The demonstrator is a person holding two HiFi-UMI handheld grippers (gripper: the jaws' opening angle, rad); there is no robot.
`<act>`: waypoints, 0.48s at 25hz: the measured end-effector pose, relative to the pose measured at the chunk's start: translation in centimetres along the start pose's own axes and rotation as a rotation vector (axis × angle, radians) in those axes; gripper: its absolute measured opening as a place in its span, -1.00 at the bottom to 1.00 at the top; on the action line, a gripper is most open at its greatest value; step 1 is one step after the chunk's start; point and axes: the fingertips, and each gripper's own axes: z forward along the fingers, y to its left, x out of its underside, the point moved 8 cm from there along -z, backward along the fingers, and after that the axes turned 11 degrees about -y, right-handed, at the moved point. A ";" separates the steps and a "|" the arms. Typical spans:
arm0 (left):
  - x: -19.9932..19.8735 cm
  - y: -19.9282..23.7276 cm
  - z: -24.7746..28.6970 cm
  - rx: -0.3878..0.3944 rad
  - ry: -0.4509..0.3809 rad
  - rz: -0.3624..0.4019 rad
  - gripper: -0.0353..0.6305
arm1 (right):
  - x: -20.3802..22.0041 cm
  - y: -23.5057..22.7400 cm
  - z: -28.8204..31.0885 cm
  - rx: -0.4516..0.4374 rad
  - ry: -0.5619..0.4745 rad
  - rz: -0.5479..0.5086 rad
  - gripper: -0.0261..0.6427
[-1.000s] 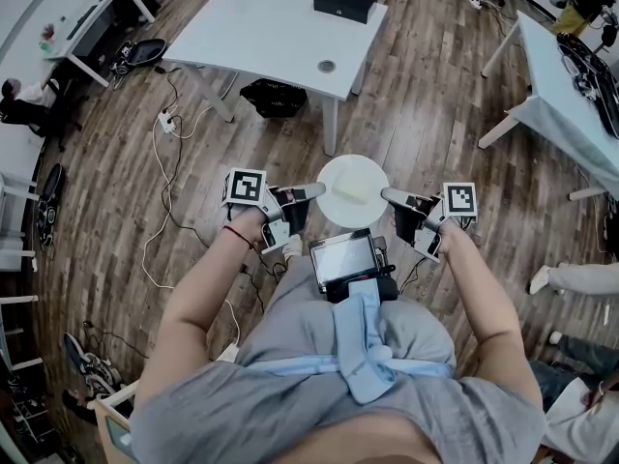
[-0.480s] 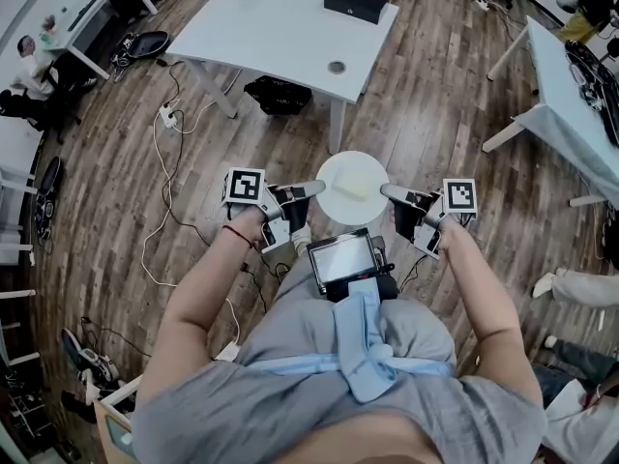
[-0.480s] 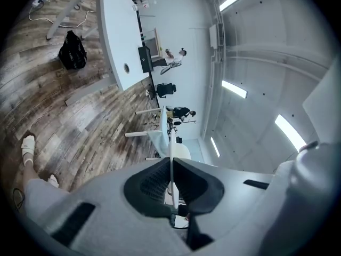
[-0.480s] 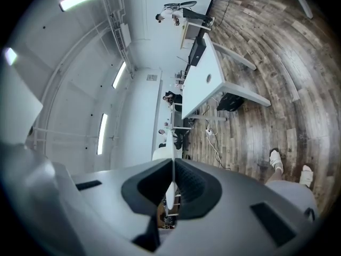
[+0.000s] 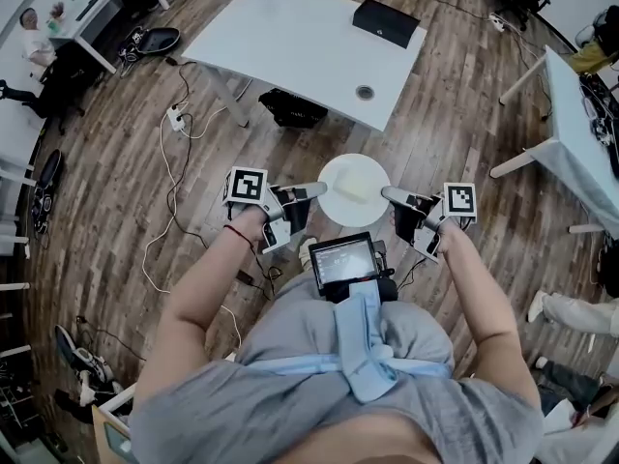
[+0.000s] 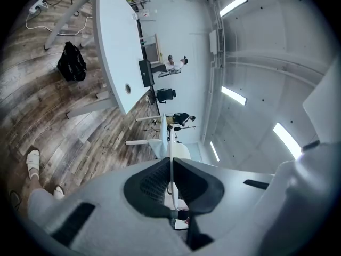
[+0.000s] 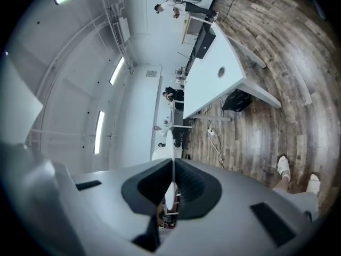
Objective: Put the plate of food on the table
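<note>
- Carrying looks to be the step in hand: the plate [image 5: 335, 174] hangs in the air just beyond the small screen [image 5: 342, 258] at the person's waist, above the floor and not over any table.
- Left gripper [image 5: 315, 190]: jaws nearly together, ribbed dark pads pinching the plate's thin left rim.
- Right gripper [image 5: 388, 195]: the same narrow clamp on the opposite rim.
- Plate: round, white, smooth, held about level. The food [image 5: 357, 188] is one pale, blocky piece near the centre.
- Floor [image 5: 126, 162]: dark wood planks with loose cables.
- Ahead, well apart: the white table [image 5: 290, 42], with a smooth matte top, a round cable hole [image 5: 365, 92] and a black box [image 5: 386, 21] at the far edge.
- Next move, as I judge it: walk forward, keep both rims level, and lower the plate onto the bare top short of the hole.
</note>
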 end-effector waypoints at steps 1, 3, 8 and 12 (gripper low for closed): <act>-0.4 -0.1 -0.2 -0.003 -0.003 0.006 -0.81 | -0.2 0.1 0.4 -0.003 0.002 -0.006 -0.81; -0.4 -0.4 -0.2 -0.006 -0.009 0.024 -0.81 | -0.3 0.2 0.4 -0.012 0.003 -0.017 -0.81; -0.5 -0.9 -0.3 -0.012 -0.031 0.059 -0.81 | -0.6 0.0 0.9 -0.047 0.001 -0.038 -0.81; -6.0 0.0 -2.2 -0.019 -0.030 0.040 -0.81 | -2.0 0.9 6.6 -0.020 -0.011 -0.034 -0.81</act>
